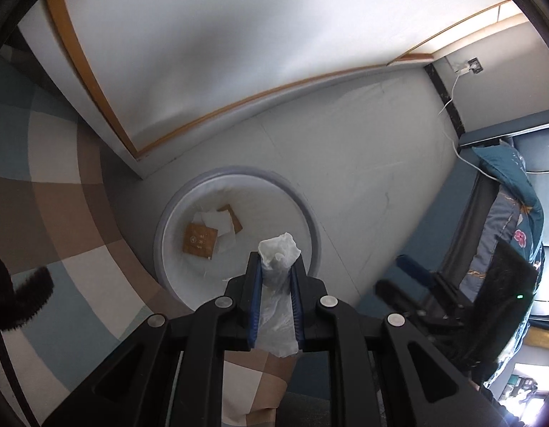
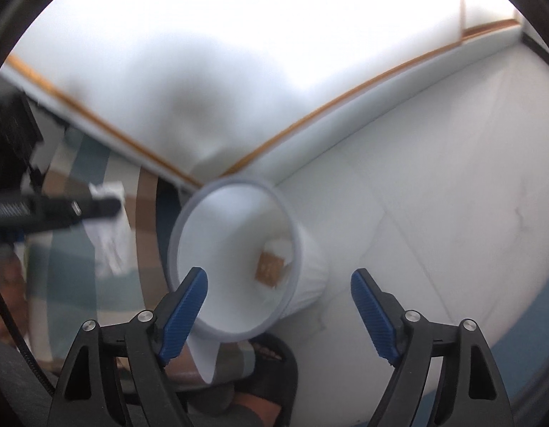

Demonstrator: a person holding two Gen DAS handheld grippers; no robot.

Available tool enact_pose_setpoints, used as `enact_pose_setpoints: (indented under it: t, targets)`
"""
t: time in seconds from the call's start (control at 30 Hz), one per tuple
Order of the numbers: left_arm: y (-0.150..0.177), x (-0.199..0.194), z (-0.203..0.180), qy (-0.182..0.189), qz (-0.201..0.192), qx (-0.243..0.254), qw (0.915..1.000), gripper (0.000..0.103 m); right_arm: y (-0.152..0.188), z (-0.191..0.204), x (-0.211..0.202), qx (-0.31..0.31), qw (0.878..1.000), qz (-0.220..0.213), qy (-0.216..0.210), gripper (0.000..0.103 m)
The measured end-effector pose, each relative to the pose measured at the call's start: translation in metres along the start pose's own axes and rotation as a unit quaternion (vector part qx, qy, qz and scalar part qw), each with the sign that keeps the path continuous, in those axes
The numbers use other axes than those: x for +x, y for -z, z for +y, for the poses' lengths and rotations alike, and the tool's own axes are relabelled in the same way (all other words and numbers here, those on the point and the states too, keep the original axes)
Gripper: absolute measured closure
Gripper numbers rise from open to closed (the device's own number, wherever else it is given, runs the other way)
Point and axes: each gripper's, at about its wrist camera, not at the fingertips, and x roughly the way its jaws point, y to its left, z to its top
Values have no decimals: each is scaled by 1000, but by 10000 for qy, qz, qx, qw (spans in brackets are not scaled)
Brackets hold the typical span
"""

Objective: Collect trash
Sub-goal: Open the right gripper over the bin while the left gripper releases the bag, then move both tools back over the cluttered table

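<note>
My left gripper (image 1: 276,265) is shut on a crumpled white tissue (image 1: 278,249) and holds it above the near rim of a round white trash bin (image 1: 167,220). The bin holds a brown packet (image 1: 199,241) and white paper scraps (image 1: 219,222). In the right wrist view the bin (image 2: 189,220) lies just ahead, with the brown packet (image 2: 270,269) inside. My right gripper (image 2: 278,281) is open and empty, with its jaws wide apart in front of the bin. The left gripper with the tissue (image 2: 107,192) shows at the left of that view.
The bin stands on a pale floor by a white cabinet with wooden trim (image 1: 107,106). A checked rug (image 1: 61,192) lies to the left. A bed with blue bedding (image 1: 506,213) and a white cable (image 1: 452,114) are on the right. A slippered foot (image 2: 267,373) is below the bin.
</note>
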Motion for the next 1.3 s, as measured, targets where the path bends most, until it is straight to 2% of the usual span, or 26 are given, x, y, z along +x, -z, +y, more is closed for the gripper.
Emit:
enact_pose_setpoints:
  t: [0.1,0.23,0.3,0.37,0.4,0.47,0.53,0.6,0.67,0.83,0.97,1.1,1.3]
  targets:
    - [0,9,-3,-142,217,13,9997,89,-4,-6,-13,201,9996,-181,7,18]
    - [0,13,-7,-296,307,57,9991,74,-9,-10,-19,296,9991,-319,-5,17]
    - [0,14,-6,-458,282,23,9985,70,-9,-12,-22,334,9988,-346,-38,17]
    - [0,13,-6,-596,234,28,9979,59,-9,-12,-24,384,9986,-361,-53,17]
    - [1,11,-7,-571,212,29,9981,56,-9,-14,-24,436,9984,-354,-90,17]
    - [1,9,-8,-614,173,32,9980,44,-7,-16,-26,479,9982,-355,-96,17]
    - [2,6,-8,-809,77,79,9967,40,-6,-17,-30,512,9980,-358,-122,17]
    - [4,2,-9,-1088,-12,138,9940,38,-6,-17,-32,522,9977,-379,-184,17]
    - [7,-3,-11,-1144,-101,200,9932,34,-6,-15,-35,517,9977,-386,-194,17]
    - [14,-19,-13,-1267,-400,251,9908,33,-8,-10,-42,503,9974,-458,-227,17]
    - [22,-39,-17,-1532,-801,362,9843,32,-10,-5,-52,458,9973,-516,-238,16]
    - [29,-63,-14,-1422,-1165,259,9826,32,-12,5,-66,352,9972,-603,-257,16]
    - [49,-115,-9,-1478,-1900,90,9706,32,-16,31,-97,120,9958,-866,-284,16]
